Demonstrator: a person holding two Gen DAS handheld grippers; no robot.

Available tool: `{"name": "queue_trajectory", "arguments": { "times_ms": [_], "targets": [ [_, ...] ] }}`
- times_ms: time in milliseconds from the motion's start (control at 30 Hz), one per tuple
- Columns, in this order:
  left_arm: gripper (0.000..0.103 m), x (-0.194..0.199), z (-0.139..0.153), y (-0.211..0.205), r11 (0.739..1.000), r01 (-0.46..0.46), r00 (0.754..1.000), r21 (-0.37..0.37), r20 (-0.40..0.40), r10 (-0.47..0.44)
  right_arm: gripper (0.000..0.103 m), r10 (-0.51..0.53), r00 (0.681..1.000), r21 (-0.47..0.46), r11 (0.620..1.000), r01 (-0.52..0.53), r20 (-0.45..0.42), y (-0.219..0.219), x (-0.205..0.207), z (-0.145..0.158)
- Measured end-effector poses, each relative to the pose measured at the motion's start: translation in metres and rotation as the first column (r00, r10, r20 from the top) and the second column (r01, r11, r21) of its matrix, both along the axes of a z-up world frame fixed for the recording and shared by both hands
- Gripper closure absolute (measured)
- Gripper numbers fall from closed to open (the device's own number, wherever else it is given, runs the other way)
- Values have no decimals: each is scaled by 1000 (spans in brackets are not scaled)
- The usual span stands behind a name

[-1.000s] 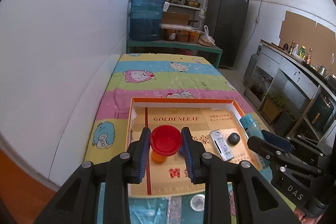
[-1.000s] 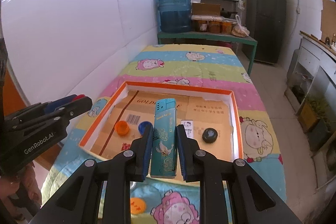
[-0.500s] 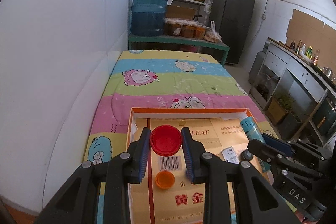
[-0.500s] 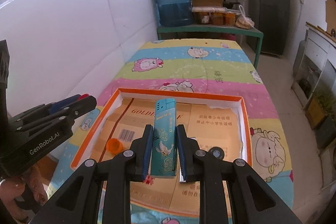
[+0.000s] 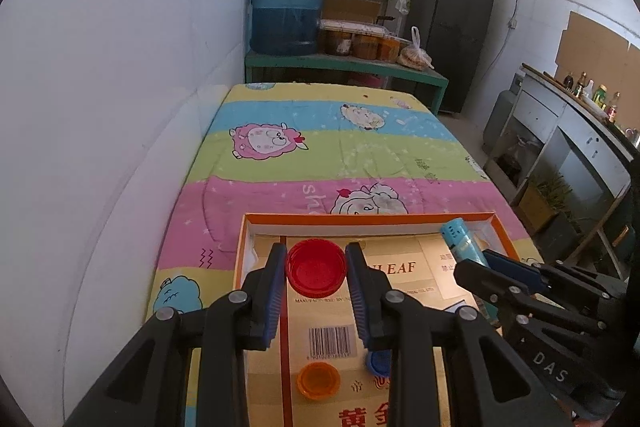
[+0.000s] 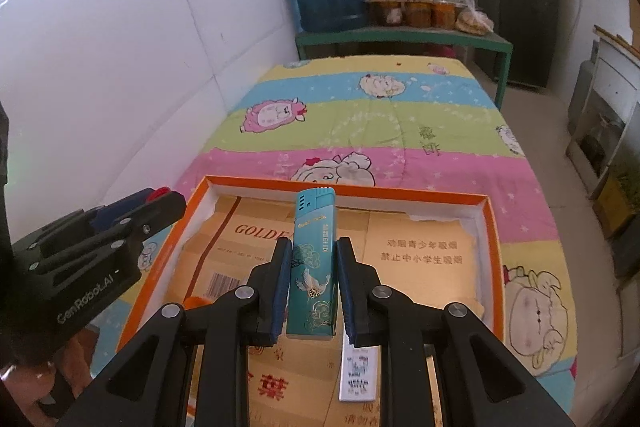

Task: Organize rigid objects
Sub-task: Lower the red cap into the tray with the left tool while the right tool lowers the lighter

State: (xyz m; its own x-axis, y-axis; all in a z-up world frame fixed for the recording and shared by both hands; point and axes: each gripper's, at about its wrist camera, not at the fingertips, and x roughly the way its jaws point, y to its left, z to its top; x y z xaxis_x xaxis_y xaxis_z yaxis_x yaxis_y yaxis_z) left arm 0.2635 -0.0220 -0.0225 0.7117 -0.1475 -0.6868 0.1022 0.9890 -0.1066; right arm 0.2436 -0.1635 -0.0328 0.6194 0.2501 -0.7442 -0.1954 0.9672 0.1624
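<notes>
Two grippers, both loaded, both over the orange-rimmed tray (image 5: 245,239). Left gripper (image 5: 316,269) clamped on a red cap (image 5: 316,269), pads pressing its rim from both sides, open face toward the camera, above the far left corner of the tray. Probably held by the rim because a round cap gives no other flat place to pinch. Right gripper (image 6: 311,269) closed on a teal lighter (image 6: 313,263), gripped at its long flat sides, top end pointing away, above the middle of the tray near its far wall. Likely carried lengthwise so as to be laid flat on the tray floor.

Seen only from the left wrist: an orange cap (image 5: 318,381) and a blue cap (image 5: 378,363) resting inside the tray, nearer than the red cap. Seen only from the right wrist: a small white card (image 6: 358,373) lying flat in the tray, near side, just right of the lighter; also the whole right wall of the tray
</notes>
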Motion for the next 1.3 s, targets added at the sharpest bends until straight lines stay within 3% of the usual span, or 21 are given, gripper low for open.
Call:
{"name": "queue_trajectory", "arguments": {
  "times_ms": [967, 1300],
  "targets": [
    [73, 42, -57, 1, 999, -21, 991, 34, -133, 25, 80, 53, 989, -33, 998, -58, -137, 20, 44, -45],
    [73, 50, -71, 5, 1000, -9, 978, -4, -207, 8, 80, 62, 984, -42, 997, -70, -168, 23, 48, -57]
  ]
}}
